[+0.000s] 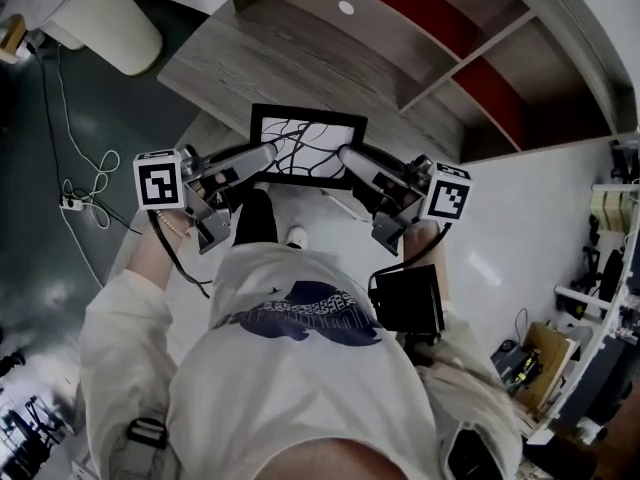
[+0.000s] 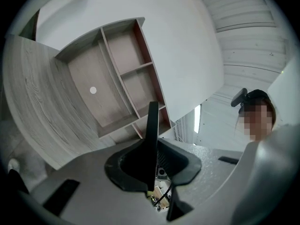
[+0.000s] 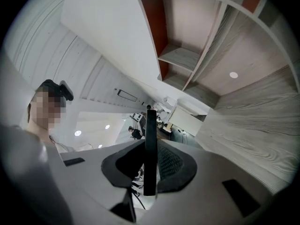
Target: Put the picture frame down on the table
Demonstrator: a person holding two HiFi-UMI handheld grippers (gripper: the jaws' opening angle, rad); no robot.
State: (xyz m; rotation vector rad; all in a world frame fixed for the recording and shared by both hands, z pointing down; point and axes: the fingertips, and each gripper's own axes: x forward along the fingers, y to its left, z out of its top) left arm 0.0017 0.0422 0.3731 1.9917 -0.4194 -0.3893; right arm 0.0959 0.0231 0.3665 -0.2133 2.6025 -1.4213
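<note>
The picture frame (image 1: pixel 308 146) is black-edged, with a white picture of dark branching lines. It hangs in the air at the near edge of the grey wooden table (image 1: pixel 270 48). My left gripper (image 1: pixel 270 154) is shut on its left side and my right gripper (image 1: pixel 346 156) is shut on its right side. In the left gripper view the frame (image 2: pixel 152 135) shows edge-on as a black strip pinched in the left gripper (image 2: pixel 152 165). The right gripper view has the same strip (image 3: pixel 150 144) clamped in the right gripper (image 3: pixel 150 168).
A shelf unit with red back panels (image 1: pixel 450 58) stands on the table's right part. A small white disc (image 1: pixel 346 8) lies on the tabletop. A white rounded object (image 1: pixel 110 18) and cables (image 1: pixel 85 183) are on the dark floor at the left. Clutter lines the right wall.
</note>
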